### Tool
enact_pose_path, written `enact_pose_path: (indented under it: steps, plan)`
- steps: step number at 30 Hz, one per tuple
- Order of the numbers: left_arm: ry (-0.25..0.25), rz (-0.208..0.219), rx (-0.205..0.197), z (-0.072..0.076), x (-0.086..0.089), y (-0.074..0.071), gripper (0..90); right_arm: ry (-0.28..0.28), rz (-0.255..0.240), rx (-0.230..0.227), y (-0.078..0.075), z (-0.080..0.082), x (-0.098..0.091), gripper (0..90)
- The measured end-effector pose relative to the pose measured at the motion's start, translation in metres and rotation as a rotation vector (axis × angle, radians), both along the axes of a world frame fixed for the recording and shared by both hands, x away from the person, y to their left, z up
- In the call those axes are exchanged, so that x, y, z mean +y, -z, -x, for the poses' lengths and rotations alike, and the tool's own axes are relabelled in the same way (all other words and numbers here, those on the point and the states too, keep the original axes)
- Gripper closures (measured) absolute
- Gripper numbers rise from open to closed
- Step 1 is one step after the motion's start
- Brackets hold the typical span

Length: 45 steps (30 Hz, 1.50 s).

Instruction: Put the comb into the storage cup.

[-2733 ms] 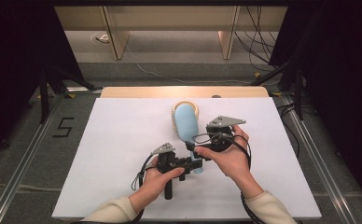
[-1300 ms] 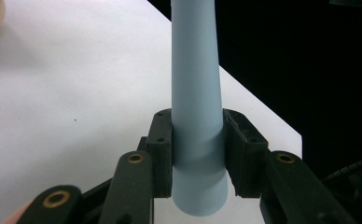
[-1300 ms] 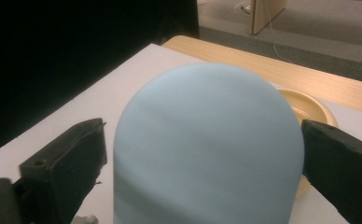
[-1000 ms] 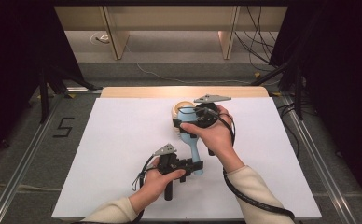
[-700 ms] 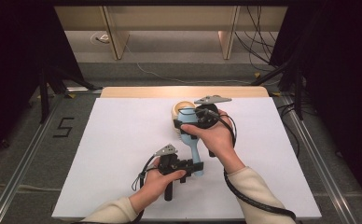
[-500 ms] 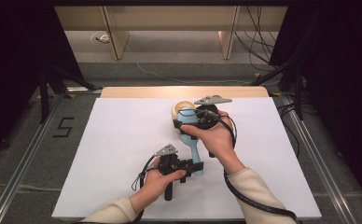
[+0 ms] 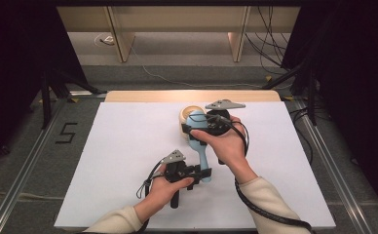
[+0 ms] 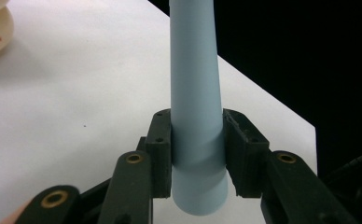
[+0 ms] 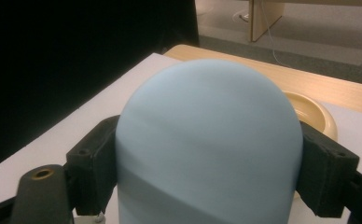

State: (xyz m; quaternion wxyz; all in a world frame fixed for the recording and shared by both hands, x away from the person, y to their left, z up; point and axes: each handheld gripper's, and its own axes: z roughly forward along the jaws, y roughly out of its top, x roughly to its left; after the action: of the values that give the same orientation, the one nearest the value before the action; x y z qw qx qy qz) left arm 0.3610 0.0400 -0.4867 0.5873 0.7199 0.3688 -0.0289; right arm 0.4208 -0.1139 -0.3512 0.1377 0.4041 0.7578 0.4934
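Note:
A light blue hairbrush (image 7: 200, 148) lies lengthwise over the white board (image 7: 123, 161), handle toward me. My left gripper (image 7: 204, 174) is shut on the handle end, and in the left gripper view both pads (image 8: 163, 149) press the tapered handle (image 8: 195, 88). My right gripper (image 7: 196, 127) is shut across the brush's rounded head (image 9: 207, 140), with a black pad (image 9: 95, 172) on each side of it. A cream round dish (image 7: 186, 114) sits just beyond and partly under the head.
The white board covers a wooden table whose far edge (image 7: 153, 96) shows behind it. Metal rails (image 7: 26, 165) run along both sides, and a floor mark "5" (image 7: 66, 132) is at the left. Black cables (image 7: 255, 200) trail from both grippers.
The right gripper has moved forward from beside the brush's neck to its head and closed on it. Over the last second both hands have stayed still.

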Motion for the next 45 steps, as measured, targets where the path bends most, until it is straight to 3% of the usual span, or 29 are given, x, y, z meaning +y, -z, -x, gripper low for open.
enact_pose_path:
  steps: [5,6,7,10,11,13,14,17,23,28,45]
  plan:
    - [0.009,-0.032,-0.032,0.001,0.001,-0.003,55.3,-0.002,-0.018,-0.003,-0.001,0.000,-0.001,20.6]
    - [0.009,-0.046,-0.039,0.002,0.001,-0.003,44.9,-0.003,-0.028,-0.006,-0.001,0.000,-0.002,20.7]
    - [0.011,-0.072,-0.050,0.002,0.003,-0.004,41.1,-0.003,-0.028,-0.008,-0.002,0.000,-0.002,20.7]
    - [0.014,-0.097,-0.063,0.003,0.005,-0.005,27.8,-0.001,-0.029,-0.013,-0.002,0.000,-0.003,20.7]
    - [0.015,-0.137,-0.084,0.004,0.006,-0.007,22.7,0.002,-0.031,-0.024,-0.002,-0.001,-0.005,20.7]
    - [0.016,-0.155,-0.098,0.004,0.007,-0.008,15.0,0.004,-0.039,-0.029,-0.002,-0.001,-0.006,20.7]
    - [0.015,-0.201,-0.133,0.005,0.011,-0.011,12.7,0.011,-0.048,-0.039,-0.003,-0.001,-0.008,20.7]
    - [0.023,-0.244,-0.172,0.006,0.017,-0.014,3.9,0.011,-0.057,-0.054,-0.003,-0.001,-0.011,20.7]
    - [0.011,-0.296,-0.219,0.007,0.025,-0.018,0.0,0.009,-0.066,-0.062,-0.002,-0.002,-0.017,20.7]
    - [0.007,-0.316,-0.231,0.008,0.030,-0.019,0.0,0.015,-0.075,-0.078,-0.001,-0.001,-0.020,20.7]
    - [-0.046,-0.331,-0.249,0.013,0.066,-0.021,0.0,0.064,-0.074,-0.106,-0.004,-0.003,-0.032,20.7]
